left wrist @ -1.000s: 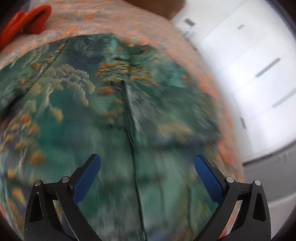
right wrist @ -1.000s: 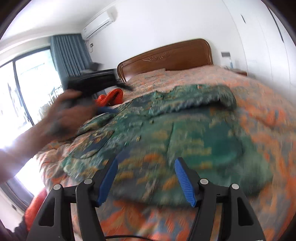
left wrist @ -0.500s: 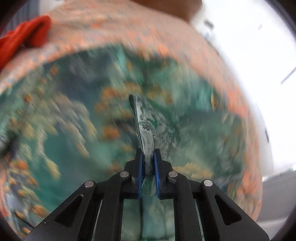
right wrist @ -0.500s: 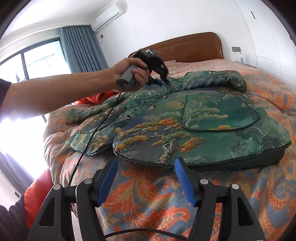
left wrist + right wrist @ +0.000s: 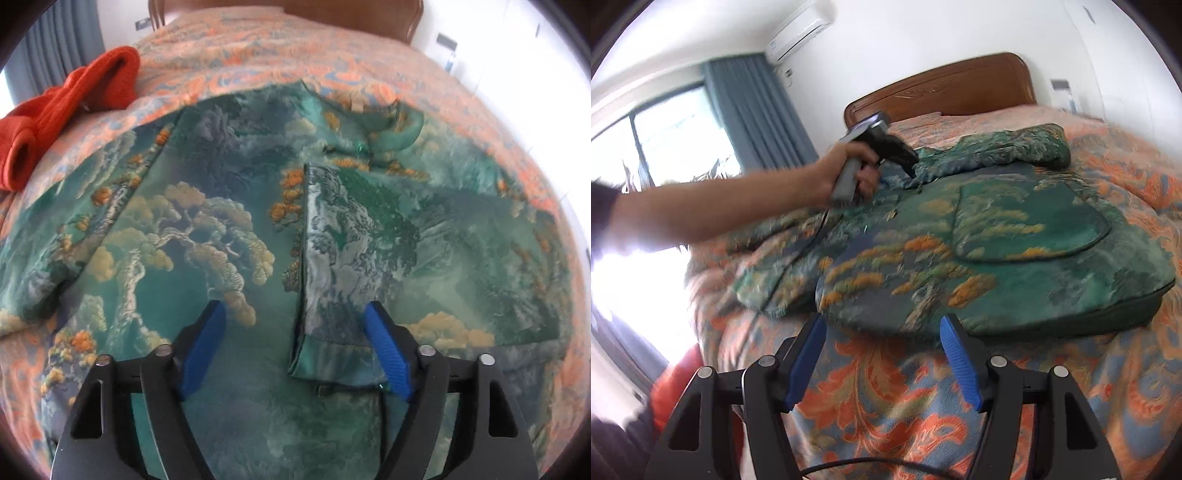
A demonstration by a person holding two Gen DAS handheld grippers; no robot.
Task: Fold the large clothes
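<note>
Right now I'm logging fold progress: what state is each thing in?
Green jacket: spread flat on the bed, one front edge flipped up.
Left gripper: jaws opening, raised edge between them, unpinched.
Right gripper: open, empty, over the bedspread.
Red garment: bunched, unfolded.

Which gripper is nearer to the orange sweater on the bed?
Left. The left gripper works over the middle of the green jacket, jaws opening around a raised fold, with the orange sweater just beyond. The right gripper hangs at the jacket's near hem, farther back.
</note>
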